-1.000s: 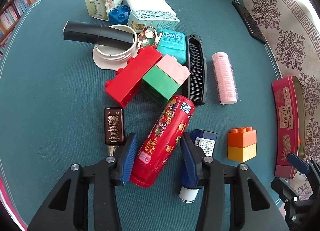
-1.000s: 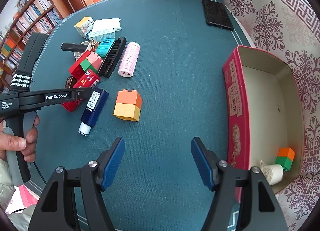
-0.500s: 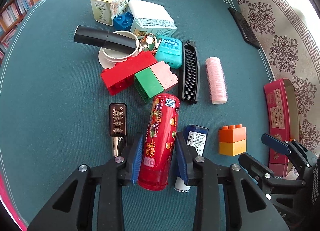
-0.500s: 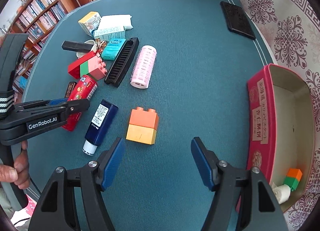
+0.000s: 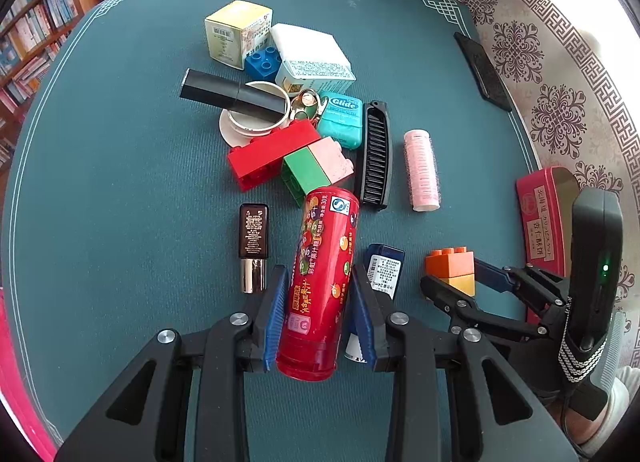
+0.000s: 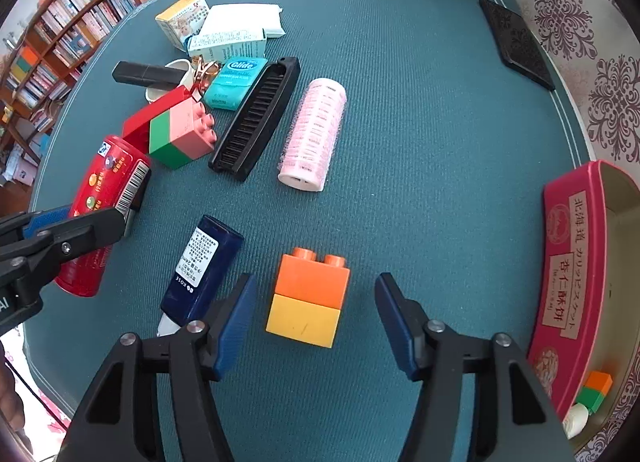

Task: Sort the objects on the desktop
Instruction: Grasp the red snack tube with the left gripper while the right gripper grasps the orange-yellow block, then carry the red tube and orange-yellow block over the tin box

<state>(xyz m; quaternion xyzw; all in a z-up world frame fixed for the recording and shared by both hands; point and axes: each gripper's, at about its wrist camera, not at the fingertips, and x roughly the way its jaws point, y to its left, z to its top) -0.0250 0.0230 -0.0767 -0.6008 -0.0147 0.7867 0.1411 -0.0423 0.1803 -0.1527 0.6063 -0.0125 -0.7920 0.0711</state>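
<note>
The right tongs [image 6: 312, 322] sit right over the orange-and-yellow block [image 6: 306, 298], pointing steeply down, with the block squarely between the two blue pads [image 6: 236, 318]. The jaws are closing in, but there is clear green cloth on both sides of the block, so nothing is gripped yet. The block lies flat on the desk [image 6: 420, 122] towards its near edge. Its long axis runs away from the tongs, orange half and studs on the far end and yellow half nearer, so the pads will meet its two long flanks. It looks like two chunky plastic bricks pressed together, hard and square-sided, and should be an easy pinch. Just to its left lies the dark blue tube [image 6: 200, 266], close to the left pad, and that one could get nudged. Over on the left side, the left tongs [image 5: 318, 314] are clenched on the red canister [image 5: 320, 274], which looks tipped up off the cloth. The red tin [image 6: 564, 274] waits at the right edge, with a small orange and green block already inside. I'd say that is where this one is headed.
</note>
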